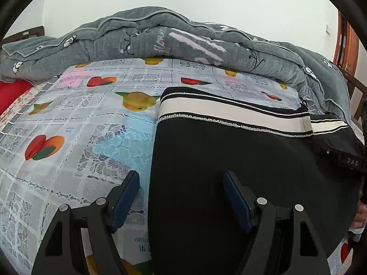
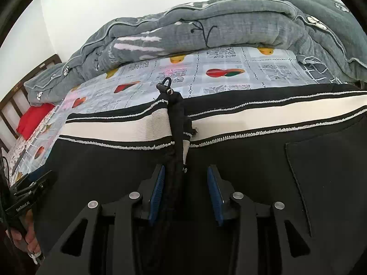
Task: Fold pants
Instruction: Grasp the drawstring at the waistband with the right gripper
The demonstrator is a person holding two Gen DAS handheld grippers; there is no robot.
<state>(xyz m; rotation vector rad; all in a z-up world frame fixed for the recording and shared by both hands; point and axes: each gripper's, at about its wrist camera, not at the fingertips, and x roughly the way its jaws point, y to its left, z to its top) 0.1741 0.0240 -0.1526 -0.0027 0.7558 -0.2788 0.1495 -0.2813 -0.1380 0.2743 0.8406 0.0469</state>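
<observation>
The right gripper (image 2: 185,194), jaws parted, straddles a raised black fold of the pants (image 2: 229,160); only this view shows it. The left gripper (image 1: 181,199), jaws wide apart, spans the pants' left edge. Waistband (image 1: 229,116) points away, lying crosswise on the fruit-print bed sheet (image 1: 80,114); grey quilt (image 1: 160,36) behind.

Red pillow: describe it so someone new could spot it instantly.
Start at the grey quilt heaped along the far side of the bed. Follow it left to the wooden headboard. The red pillow lies there, the only plain bright red thing beside the fruit-print sheet.
</observation>
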